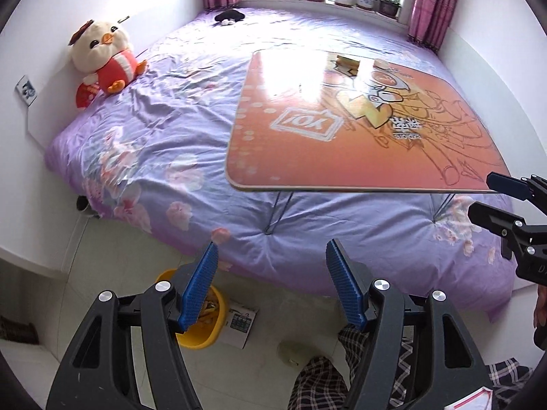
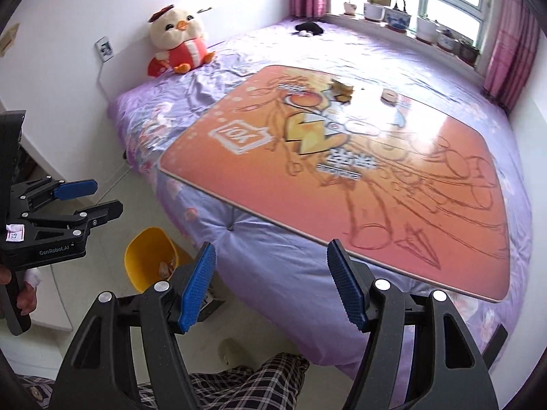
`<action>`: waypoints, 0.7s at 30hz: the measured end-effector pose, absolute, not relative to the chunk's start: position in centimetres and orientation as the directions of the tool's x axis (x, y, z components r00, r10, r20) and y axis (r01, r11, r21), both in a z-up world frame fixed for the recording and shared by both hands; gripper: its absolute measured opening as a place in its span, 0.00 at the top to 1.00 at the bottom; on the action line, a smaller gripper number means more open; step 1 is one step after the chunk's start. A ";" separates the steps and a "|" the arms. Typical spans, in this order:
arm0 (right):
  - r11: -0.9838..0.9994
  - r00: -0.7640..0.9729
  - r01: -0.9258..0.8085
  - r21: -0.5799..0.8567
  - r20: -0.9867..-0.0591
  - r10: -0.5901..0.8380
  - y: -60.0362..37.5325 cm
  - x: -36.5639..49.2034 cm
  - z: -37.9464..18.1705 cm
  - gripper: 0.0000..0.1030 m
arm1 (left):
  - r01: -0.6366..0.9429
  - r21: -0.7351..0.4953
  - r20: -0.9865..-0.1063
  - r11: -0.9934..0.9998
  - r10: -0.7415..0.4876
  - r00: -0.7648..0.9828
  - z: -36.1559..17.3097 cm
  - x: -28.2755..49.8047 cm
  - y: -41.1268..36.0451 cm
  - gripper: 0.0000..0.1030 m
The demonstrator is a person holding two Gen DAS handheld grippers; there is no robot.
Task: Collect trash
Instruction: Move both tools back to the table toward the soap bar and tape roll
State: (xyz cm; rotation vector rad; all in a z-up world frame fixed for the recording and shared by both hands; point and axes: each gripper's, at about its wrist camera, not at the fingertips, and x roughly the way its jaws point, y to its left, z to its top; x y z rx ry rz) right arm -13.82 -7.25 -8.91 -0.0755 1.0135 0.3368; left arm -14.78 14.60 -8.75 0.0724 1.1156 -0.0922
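On the worktop, a crumpled wrapper and a small round scrap are still lying uncollected at its far side, while the yellow bin is already holding some trash and both grippers, left and right, are hovering empty with fingers spread.

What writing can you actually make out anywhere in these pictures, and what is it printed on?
"GenRobot.AI": on the black body of the left gripper.
"92": seemingly, on a small sticker on that same gripper.
White boxed logo on the orange folding table: mirrored or blurred, unreadable.
Dark characters mid-table: too blurred.
Printed booklet on the floor: too small.
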 end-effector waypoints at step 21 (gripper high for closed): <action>0.951 0.480 -0.295 0.094 -0.846 0.232 -19.5 3.0 -11.7 0.33 | 0.130 0.009 -0.902 0.991 -0.048 0.428 -11.1 2.3 1.9 0.35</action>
